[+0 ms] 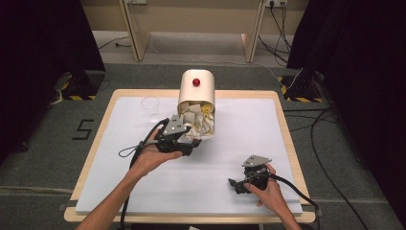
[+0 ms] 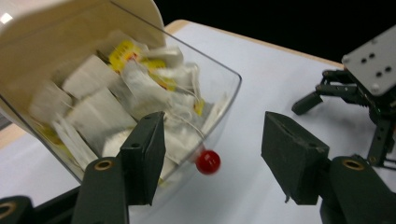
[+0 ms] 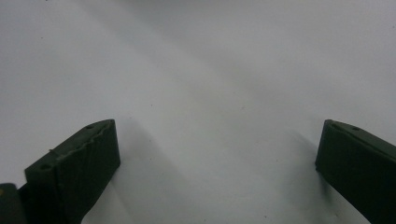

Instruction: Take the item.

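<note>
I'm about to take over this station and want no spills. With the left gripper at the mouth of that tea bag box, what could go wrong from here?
1. The tea bag box has its clear door tipped open, with tea bags piled against it; a nudge may spill them.
2. The left gripper is open around the door's red knob; closing off-centre may miss it.
3. The clear cup stands close beside the box and could get knocked.

This looks like a lab or recording studio rather than a home. Black curtains [image 1: 43,43] hang on both sides, closing off the space. The bench [image 1: 287,139] is a plain wooden top under a white sheet [image 1: 249,129], standing on grey carpet [image 1: 48,158]. A "5" [image 1: 82,129] is taped to the floor, yellow-and-black hazard tape [image 1: 76,97] marks stand bases, and cables [image 1: 325,158] run to wall sockets [image 1: 275,3].
</note>
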